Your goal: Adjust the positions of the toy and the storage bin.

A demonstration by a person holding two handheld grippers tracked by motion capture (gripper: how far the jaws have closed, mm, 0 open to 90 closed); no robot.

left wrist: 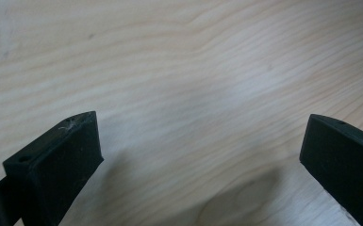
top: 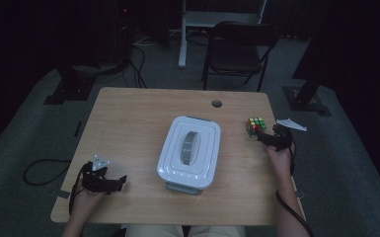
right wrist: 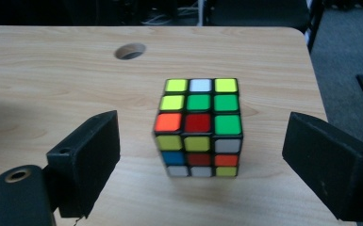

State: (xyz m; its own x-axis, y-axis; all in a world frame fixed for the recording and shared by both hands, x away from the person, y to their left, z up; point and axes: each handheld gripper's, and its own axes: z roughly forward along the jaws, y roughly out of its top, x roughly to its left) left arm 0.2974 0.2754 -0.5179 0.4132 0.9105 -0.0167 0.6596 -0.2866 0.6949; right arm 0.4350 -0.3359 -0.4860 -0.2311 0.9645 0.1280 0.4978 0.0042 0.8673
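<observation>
Rubik's cube (right wrist: 198, 127) sits on the table (top: 128, 118) near its right edge, just ahead of the right gripper (right wrist: 200, 155), whose jaws are spread wide on either side without touching it. From the high view it's tiny and dim (you can barely sort the colours), while the right gripper view shows every sticker. Left gripper (left wrist: 198, 155) is spread open too, over bare wood near the front left corner. Between the hands sits a white lidded box (top: 189, 152), whose contents are hidden by the lid.
</observation>
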